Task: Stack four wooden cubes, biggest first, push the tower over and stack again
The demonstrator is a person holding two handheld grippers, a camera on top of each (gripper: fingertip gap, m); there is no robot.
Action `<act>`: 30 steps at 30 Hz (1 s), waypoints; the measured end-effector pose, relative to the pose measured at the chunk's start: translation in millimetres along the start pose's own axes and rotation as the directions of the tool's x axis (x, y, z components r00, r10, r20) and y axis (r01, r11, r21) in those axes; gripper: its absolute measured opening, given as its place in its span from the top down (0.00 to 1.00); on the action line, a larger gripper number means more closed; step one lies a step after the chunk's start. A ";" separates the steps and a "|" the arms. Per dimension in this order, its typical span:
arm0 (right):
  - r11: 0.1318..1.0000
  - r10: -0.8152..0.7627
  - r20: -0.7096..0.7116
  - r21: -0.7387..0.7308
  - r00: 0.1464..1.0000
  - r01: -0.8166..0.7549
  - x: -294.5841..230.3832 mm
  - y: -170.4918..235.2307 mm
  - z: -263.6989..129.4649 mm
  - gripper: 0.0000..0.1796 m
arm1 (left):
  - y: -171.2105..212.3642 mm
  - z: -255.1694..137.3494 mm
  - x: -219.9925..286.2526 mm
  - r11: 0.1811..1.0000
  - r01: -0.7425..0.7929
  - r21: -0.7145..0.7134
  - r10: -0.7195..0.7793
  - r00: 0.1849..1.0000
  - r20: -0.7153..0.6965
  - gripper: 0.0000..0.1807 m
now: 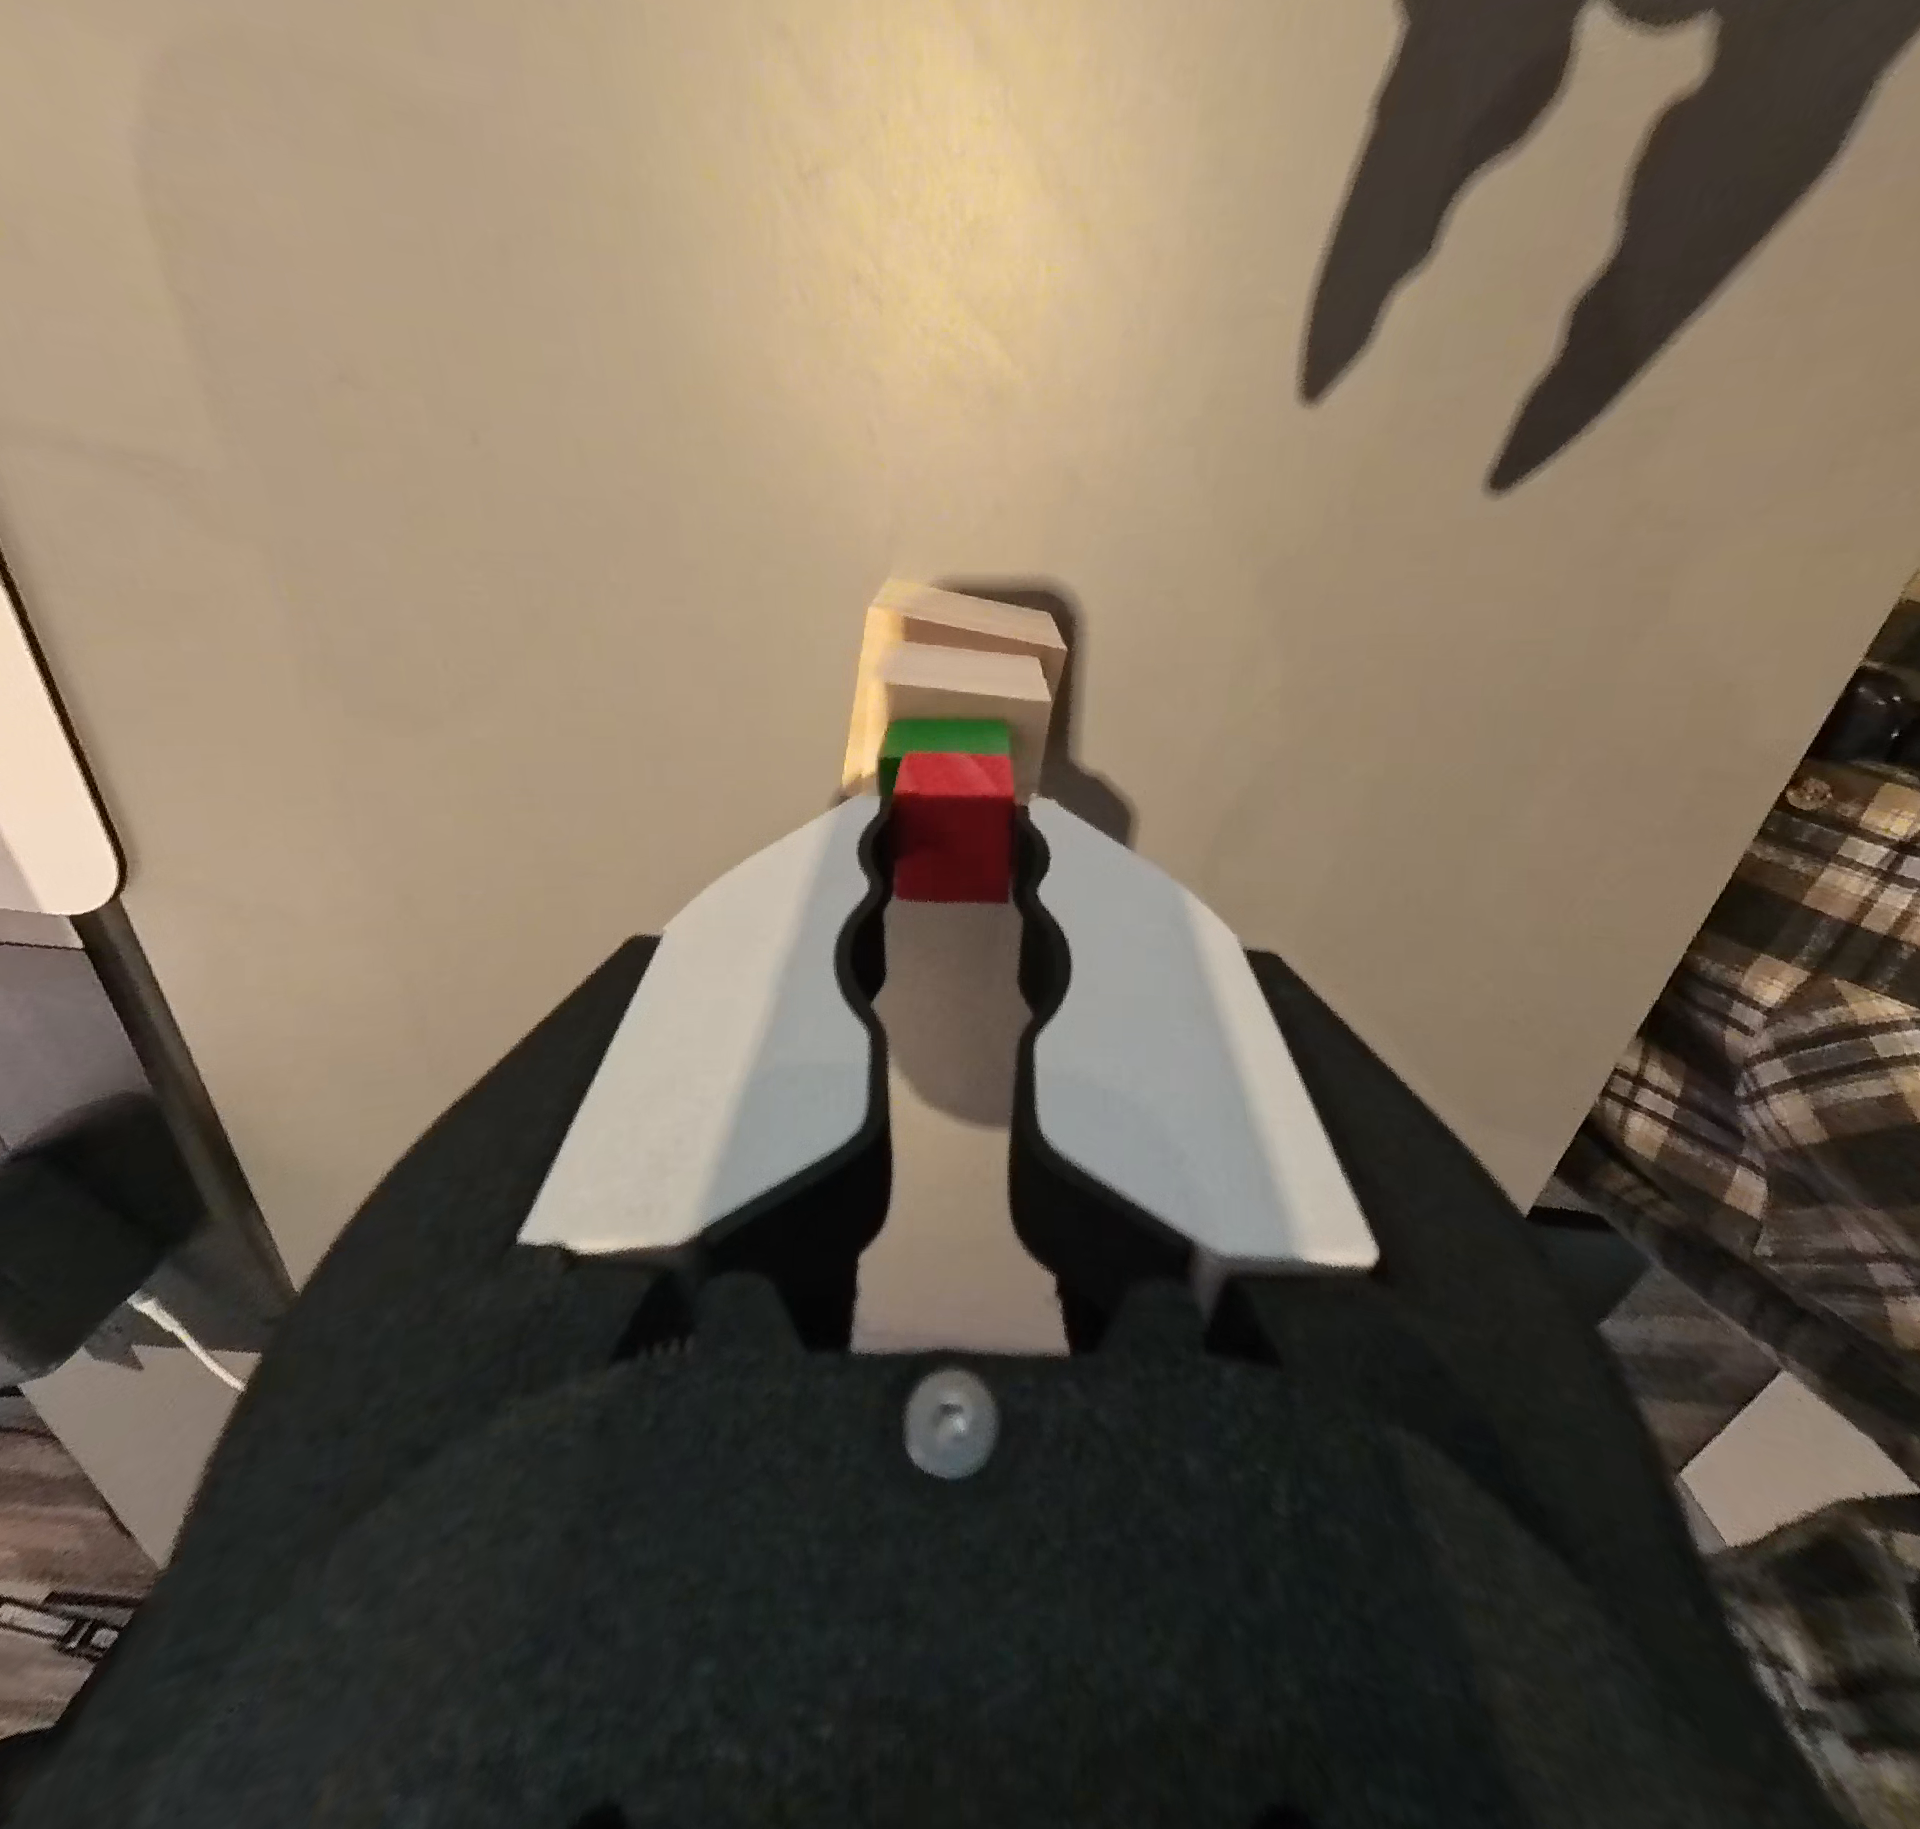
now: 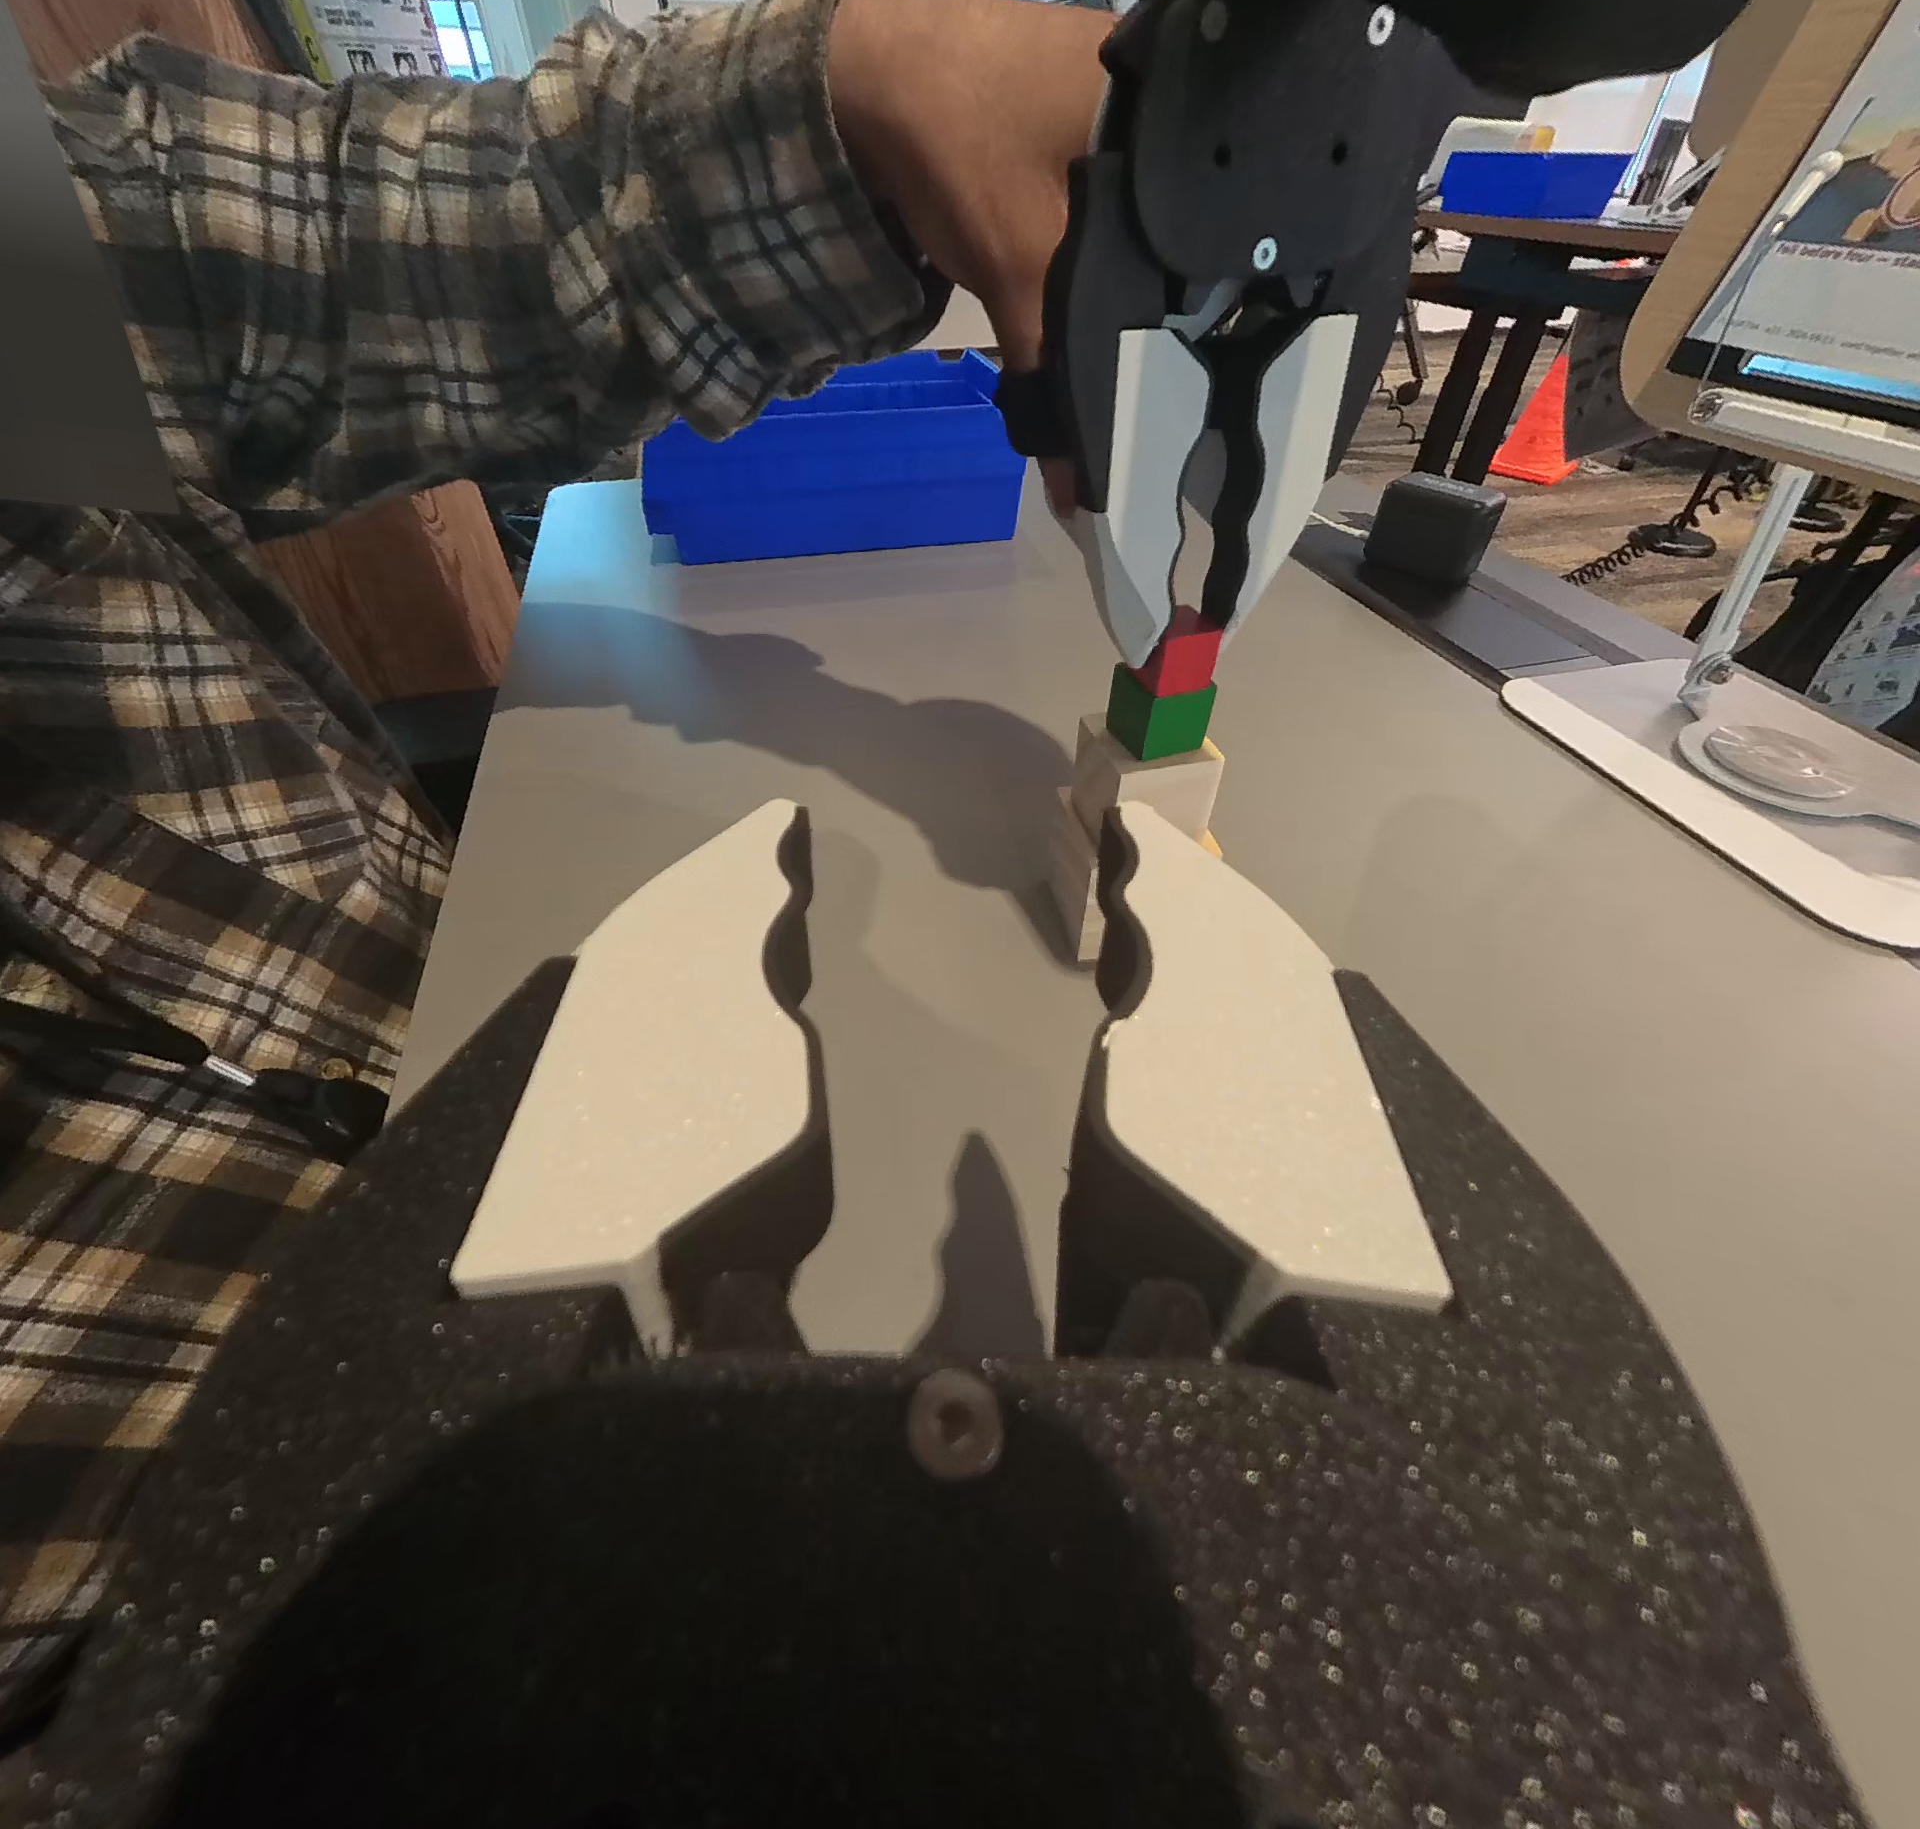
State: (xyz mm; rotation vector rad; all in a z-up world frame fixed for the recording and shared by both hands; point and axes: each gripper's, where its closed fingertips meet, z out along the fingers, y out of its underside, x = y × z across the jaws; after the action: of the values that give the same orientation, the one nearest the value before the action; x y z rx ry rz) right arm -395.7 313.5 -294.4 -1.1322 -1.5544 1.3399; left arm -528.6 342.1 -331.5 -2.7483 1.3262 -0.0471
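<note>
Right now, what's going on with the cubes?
The left tongs are shut on the red cube, setting it on top of the green cube. Two plain wooden cubes sit beneath, so the tower is four high. The right tongs hang open and empty just in front of the tower's base.

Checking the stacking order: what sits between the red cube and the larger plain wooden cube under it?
A green cube sits between the red cube and the plain wooden cube, clearest in the right wrist view.
</note>
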 end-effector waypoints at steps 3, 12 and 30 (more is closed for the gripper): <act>1.000 0.000 0.001 0.002 1.000 0.000 -0.2 0.1 -0.3 0.71 | 0.3 1.4 0.2 1.000 -0.006 -0.004 0.006 1.000 0.003 0.88; 1.000 0.002 0.005 0.001 1.000 -0.002 -0.5 0.7 -0.6 0.71 | 2.4 1.2 -1.8 1.000 0.002 -0.001 -0.002 1.000 0.000 0.88; 1.000 0.000 0.010 0.003 1.000 0.000 -1.3 -0.1 -1.1 0.71 | 3.8 -1.8 -2.4 1.000 -0.003 0.001 0.003 1.000 0.000 0.85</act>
State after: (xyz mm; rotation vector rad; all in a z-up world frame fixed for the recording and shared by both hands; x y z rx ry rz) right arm -394.2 312.6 -294.2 -1.1256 -1.5591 1.3493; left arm -533.2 341.5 -330.1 -2.7457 1.3293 -0.0482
